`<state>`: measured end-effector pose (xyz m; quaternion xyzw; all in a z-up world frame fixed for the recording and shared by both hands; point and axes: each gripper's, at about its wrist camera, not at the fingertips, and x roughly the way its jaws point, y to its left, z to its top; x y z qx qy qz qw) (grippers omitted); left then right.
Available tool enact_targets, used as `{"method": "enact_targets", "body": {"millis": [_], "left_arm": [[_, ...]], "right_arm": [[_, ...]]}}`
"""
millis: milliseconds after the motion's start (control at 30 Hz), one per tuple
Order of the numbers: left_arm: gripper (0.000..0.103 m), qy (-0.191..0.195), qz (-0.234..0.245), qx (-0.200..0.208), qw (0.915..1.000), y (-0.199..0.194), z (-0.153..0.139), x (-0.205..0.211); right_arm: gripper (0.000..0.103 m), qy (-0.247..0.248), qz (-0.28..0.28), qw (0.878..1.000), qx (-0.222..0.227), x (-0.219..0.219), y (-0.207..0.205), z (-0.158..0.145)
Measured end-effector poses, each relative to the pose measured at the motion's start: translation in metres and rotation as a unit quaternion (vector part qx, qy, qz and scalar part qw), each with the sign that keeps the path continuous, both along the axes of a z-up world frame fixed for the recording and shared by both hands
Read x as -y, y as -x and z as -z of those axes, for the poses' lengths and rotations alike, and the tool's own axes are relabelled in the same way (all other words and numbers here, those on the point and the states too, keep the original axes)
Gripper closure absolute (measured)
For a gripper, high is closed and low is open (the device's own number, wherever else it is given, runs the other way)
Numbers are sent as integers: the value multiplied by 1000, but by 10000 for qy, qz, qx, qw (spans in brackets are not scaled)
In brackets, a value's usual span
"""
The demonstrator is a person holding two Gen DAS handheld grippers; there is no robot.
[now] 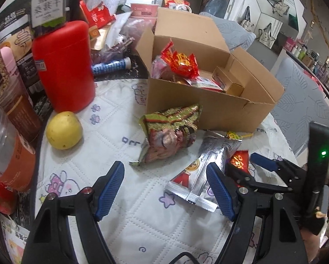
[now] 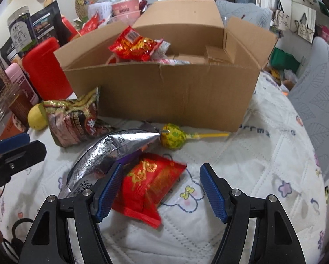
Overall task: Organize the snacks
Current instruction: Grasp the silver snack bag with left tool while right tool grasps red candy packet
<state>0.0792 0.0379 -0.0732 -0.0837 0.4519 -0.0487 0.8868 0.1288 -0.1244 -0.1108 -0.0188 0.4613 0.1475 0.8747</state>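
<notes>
While both tongs hang spread and empty near cardboard box (image 2: 164,92), four snacks lie loose in front of it. Right gripper (image 2: 159,189) straddles red packet (image 2: 149,184); silver pouch (image 2: 107,151) overlaps it, may drag along. Left gripper (image 1: 164,189) beside silver pouch: collision risk. Lollipop (image 2: 175,138) could roll. Packet writing gold, unreadable; mat (image 2: 241,176) print illegible.

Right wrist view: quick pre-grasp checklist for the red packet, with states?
1. Right gripper open: ok.
2. Red packet between the fingers: ok, but off-centre, close to one finger.
3. Packet free to lift: not ok, silver pouch overlaps its far edge.
4. Lollipop clear of the packet: ok.
5. Cardboard box open, with room: ok.
6. Left gripper out of the way: cannot tell; open, its finger at the silver pouch.
</notes>
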Motion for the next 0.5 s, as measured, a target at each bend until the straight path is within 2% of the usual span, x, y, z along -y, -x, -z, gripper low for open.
{"method": "enact_targets", "body": {"millis": [100,167,233,500], "left_arm": [[26,-27,144,-14,9999,-1,1,8],[26,-79,270,1,9996,-2,1,15],[26,-38,395,-4,9992,-3,1,22],[26,85,856,-297,9959,-21,16,44]], "right_arm": [[37,-6,-18,10000,-19,5,1,6],[47,51,11,10000,35,10,3,6],[63,75,-2,10000,62,14,5,5],[64,16,-59,9999,87,29,12,3]]}}
